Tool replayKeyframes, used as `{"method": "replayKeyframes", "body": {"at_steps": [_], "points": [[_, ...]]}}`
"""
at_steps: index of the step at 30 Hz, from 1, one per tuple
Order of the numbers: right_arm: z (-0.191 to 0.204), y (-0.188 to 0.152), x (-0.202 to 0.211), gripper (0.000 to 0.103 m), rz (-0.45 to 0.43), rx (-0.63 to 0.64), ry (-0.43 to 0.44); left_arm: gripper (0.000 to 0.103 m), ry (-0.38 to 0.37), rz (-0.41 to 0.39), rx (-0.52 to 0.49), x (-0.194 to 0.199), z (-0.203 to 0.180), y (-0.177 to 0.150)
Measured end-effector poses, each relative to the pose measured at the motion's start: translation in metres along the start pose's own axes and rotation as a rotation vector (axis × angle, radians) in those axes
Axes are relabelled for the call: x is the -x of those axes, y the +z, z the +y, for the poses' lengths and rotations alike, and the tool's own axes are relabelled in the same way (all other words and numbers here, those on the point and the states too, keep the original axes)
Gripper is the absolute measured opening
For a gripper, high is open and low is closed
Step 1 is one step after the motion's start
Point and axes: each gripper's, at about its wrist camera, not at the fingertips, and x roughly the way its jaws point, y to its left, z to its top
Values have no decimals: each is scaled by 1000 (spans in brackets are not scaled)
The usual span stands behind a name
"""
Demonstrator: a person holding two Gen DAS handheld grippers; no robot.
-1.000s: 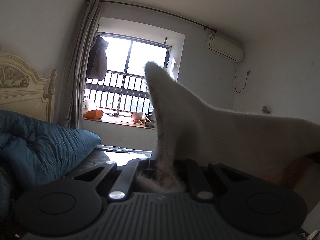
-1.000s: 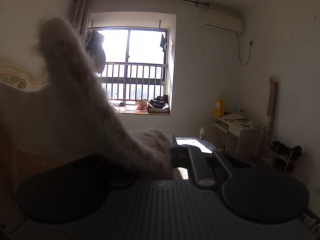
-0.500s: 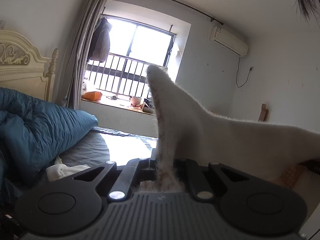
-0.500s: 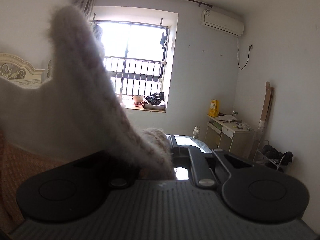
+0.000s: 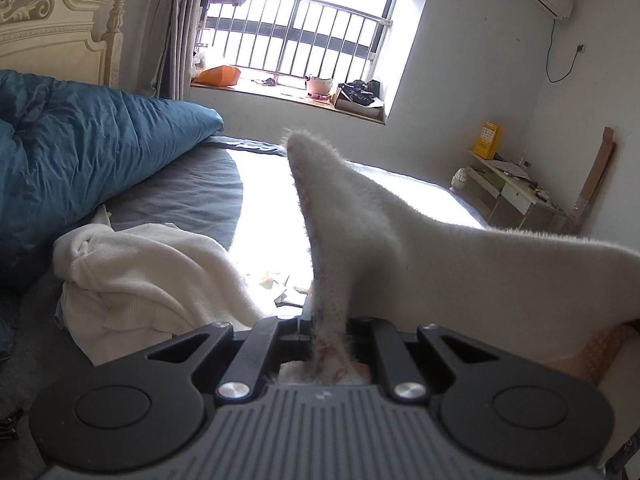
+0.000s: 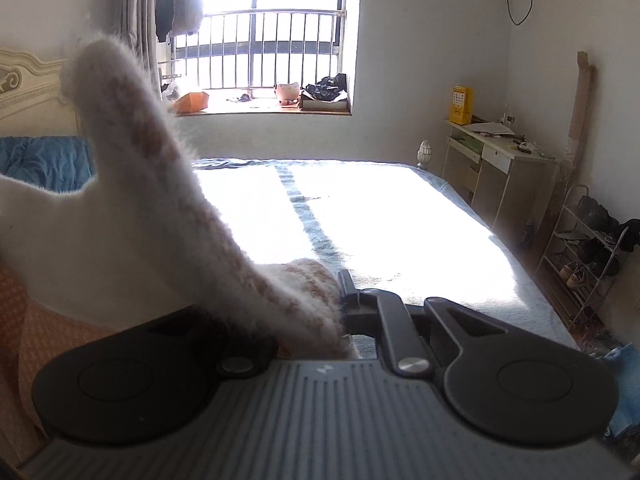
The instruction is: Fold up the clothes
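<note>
A fuzzy white sweater (image 5: 400, 264) with an orange knit pattern is stretched between my two grippers above the bed. My left gripper (image 5: 320, 324) is shut on one edge of it, and a fold sticks up past the fingers. In the right wrist view my right gripper (image 6: 340, 312) is shut on the other edge of the sweater (image 6: 120, 216), which fills the left side and hides the left finger. A crumpled white garment (image 5: 140, 276) lies on the bed to the left of my left gripper.
The bed (image 6: 380, 216) has a grey sheet with a bright sun patch. A blue duvet (image 5: 80, 160) is heaped by the cream headboard (image 5: 52, 28). A barred window (image 6: 260, 52) is straight ahead; a desk (image 6: 500, 176) and shoe rack (image 6: 588, 252) stand along the right wall.
Both grippers have dropped and tipped down toward the bed, carrying the sweater with them. The mattress and the white garment have come into view; both grips are unchanged.
</note>
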Motion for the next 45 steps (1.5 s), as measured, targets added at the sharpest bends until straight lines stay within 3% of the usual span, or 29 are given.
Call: {"method": "replayKeyframes", "body": {"at_steps": [4,8,13,15,17,18,22,23,27,31,34,39,45], "points": [[-12,-17,-115,8,52,0,6,8,44,59,-28,-103,9,-11],[-23,-50,-226,8,152,17,-5,12,112,117,-85,-186,12,-44],[-15,-94,-334,12,293,10,28,39,164,250,-106,-267,25,-93],[4,-98,-389,20,385,8,43,48,176,320,-109,-286,31,-106],[15,-109,-417,44,461,8,53,50,190,365,-102,-293,36,-111],[15,-114,-429,47,509,14,38,51,194,367,-96,-290,38,-110],[24,-109,-400,54,498,12,38,61,147,330,-21,-247,53,-95],[46,-118,-379,58,488,0,38,62,132,320,2,-228,53,-90],[64,-117,-291,66,441,-53,56,64,108,304,76,-146,69,-80],[58,-118,-234,67,405,-128,114,70,138,286,142,-62,99,-81],[62,-137,-234,67,415,-183,224,70,188,323,157,-20,118,-96],[103,-154,-203,67,523,-234,387,69,245,415,164,9,140,-150],[173,-188,-169,64,752,-314,557,68,240,481,242,27,172,-189]]}}
